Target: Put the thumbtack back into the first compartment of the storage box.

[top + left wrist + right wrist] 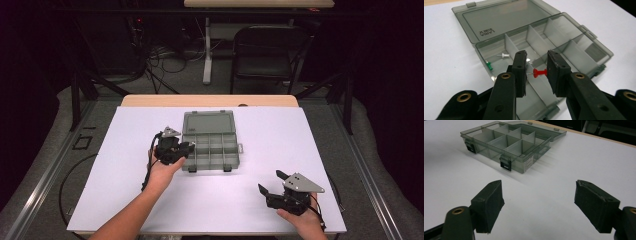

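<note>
- A red pin (539, 72) is clamped crosswise between the fingers (520, 72) of the left gripper (172, 148), head against one pad and needle tip against the other, so that it cannot roll or drop; the fingers are partly closed on it.
- The pin is held above the box (210, 145), over the compartments at the box's left end, presumably so that it can be let go straight into one of them.
- The box sits near the middle of the table (125, 200), a little toward the far edge, with its lid (499, 18) folded flat back toward that edge; all compartments are thus left open from above.
- A white pin (504, 55) and a green pin (489, 65) are seen lying in the left-end compartment, the green one against the wall.
- The right gripper (280, 187) is held near the table's near right corner, well apart from the box, with its fingers (489, 205) spread wide and nothing between them, judged to be parked out of the way.
- Raised lettering is moulded into the lid, seen upside down; it cannot be read with certainty.
- A small white label (528, 163) is stuck on the box's side wall; its print is too small to be read.
</note>
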`<control>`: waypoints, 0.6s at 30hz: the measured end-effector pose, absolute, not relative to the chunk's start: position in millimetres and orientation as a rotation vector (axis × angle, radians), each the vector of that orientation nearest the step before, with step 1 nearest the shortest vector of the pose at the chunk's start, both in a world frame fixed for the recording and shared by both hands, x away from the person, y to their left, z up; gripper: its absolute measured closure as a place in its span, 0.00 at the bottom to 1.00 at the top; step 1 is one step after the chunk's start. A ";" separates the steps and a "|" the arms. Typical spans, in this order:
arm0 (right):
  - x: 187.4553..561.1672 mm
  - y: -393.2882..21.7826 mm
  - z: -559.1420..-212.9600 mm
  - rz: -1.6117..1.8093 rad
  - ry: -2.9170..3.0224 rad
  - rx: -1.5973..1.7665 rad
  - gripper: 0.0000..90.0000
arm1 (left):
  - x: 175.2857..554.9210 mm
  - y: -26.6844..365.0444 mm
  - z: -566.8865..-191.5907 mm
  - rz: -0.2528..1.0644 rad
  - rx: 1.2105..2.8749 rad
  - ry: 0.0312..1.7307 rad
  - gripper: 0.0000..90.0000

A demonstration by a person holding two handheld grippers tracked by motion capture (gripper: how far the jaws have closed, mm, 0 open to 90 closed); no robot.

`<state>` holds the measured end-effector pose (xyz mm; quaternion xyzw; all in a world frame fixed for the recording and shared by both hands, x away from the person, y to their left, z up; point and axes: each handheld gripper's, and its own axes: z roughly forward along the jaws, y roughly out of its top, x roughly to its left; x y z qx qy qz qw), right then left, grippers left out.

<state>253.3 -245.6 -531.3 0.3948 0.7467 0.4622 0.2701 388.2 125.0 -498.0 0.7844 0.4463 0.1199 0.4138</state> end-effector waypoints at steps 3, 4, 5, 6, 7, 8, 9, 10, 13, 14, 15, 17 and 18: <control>253.3 -245.1 -531.4 1.246 2.014 1.063 0.25 | 396.5 124.5 -499.1 0.289 1.976 1.146 0.77; 253.2 -245.1 -531.4 1.246 2.014 1.063 0.25 | 399.0 124.1 -499.7 0.289 1.980 1.152 0.77; 253.2 -245.2 -531.4 1.246 2.014 1.063 0.25 | 401.9 123.2 -500.5 0.293 1.981 1.165 0.77; 253.2 -245.3 -531.3 1.246 2.013 1.064 0.25 | 403.8 122.7 -501.1 0.296 1.979 1.172 0.77; 253.3 -245.6 -531.3 1.245 2.014 1.062 0.25 | 406.4 122.1 -501.9 0.290 1.978 1.184 0.77; 253.4 -245.7 -531.3 1.246 2.013 1.062 0.25 | 409.0 121.7 -502.8 0.286 1.979 1.192 0.77; 253.4 -245.8 -531.4 1.246 2.014 1.062 0.25 | 411.3 121.1 -503.6 0.283 1.977 1.202 0.77; 253.5 -245.8 -531.4 1.246 2.014 1.062 0.25 | 413.5 120.6 -504.4 0.286 1.982 1.206 0.77; 253.3 -245.7 -531.2 1.246 2.015 1.060 0.25 | 419.2 119.3 -508.0 0.298 1.988 1.227 0.77; 253.2 -245.7 -531.2 1.246 2.015 1.059 0.25 | 420.9 119.5 -509.3 0.298 1.986 1.237 0.77; 253.3 -245.7 -531.2 1.246 2.015 1.059 0.25 | 422.6 119.8 -510.8 0.299 1.985 1.245 0.77; 253.3 -245.8 -531.2 1.247 2.015 1.059 0.25 | 425.5 120.4 -513.9 0.297 1.983 1.263 0.77; 253.4 -245.8 -531.2 1.247 2.015 1.058 0.25 | 426.5 120.6 -514.8 0.298 1.982 1.267 0.77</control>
